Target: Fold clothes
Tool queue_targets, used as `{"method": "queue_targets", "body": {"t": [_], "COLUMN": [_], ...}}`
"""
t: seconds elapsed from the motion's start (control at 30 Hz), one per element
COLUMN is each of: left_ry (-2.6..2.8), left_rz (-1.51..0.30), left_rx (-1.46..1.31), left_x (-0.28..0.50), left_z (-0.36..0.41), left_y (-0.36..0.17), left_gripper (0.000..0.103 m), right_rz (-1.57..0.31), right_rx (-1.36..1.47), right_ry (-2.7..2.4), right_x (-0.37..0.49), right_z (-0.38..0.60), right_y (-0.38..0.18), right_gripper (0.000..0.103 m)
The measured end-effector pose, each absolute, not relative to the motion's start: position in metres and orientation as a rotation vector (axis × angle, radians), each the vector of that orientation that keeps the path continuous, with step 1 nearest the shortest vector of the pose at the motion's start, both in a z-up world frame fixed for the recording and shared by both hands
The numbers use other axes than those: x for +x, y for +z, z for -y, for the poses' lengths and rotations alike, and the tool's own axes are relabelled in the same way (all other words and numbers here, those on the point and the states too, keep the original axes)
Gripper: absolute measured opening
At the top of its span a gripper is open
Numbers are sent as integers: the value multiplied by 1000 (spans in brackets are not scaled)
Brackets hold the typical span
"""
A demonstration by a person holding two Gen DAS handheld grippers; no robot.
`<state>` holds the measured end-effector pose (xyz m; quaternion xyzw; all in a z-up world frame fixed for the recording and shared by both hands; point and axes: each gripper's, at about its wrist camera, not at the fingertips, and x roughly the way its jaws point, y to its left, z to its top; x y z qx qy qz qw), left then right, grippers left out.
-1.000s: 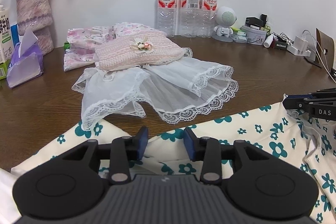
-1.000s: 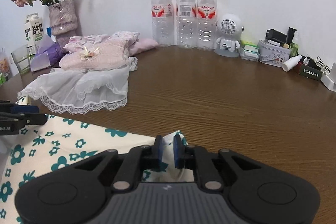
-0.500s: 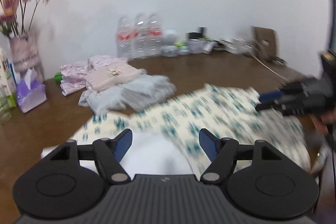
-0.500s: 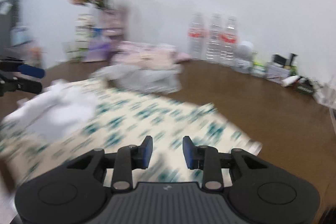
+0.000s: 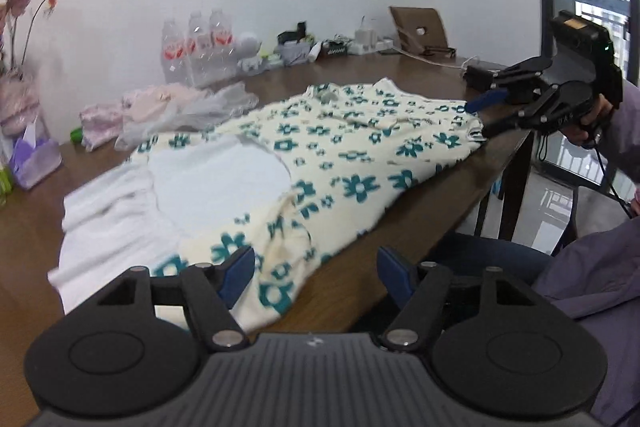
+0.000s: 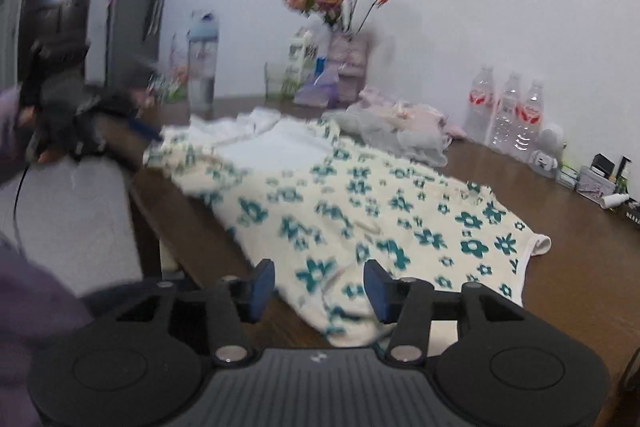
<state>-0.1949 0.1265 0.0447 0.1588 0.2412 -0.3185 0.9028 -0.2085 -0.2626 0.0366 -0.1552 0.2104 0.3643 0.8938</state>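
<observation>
Hovering at the near table edge, the left gripper (image 5: pixel 316 273) had its jaws spread, nothing pinched between them. The right gripper (image 6: pixel 319 285) was opening, its pads clear of the cloth beneath. Between both lay the floral dress (image 5: pixel 340 163), spread flat along the wooden table (image 5: pixel 32 227), its white lining upturned at one end. Beyond it sat a pile of pink and lace garments (image 5: pixel 160 107), then water bottles (image 5: pixel 196 47) against the wall.
</observation>
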Motion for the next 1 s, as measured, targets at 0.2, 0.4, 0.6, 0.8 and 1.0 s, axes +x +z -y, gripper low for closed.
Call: {"method": "queue_targets", "body": {"t": [0.2,0.4,0.6,0.8,1.0], "left_ry": [-707,-746,-749,-802,-828], "left_rz": [-508,-510,-514,-539,-605], "left_rx": [417,455,457,459,422], "left_x": [-177,-178,-174,-180,-101], "left_z": [-128,-142,-146,-153,-163], "left_y": [33,34,34,53,95], "left_gripper": [42,16,17,6,13], "right_rz": [-479,-509,-509,-509,-473], "right_rx": [-341,-345,-333,-324,-390], "right_ry": [834,888,898,914,804], "right_x": [-192,-189,-183,-182,-105], "right_z": [269,268,276,284,268], "right_y": [29,30,28,43,77], "right_gripper": [23,24,6,6,8]}}
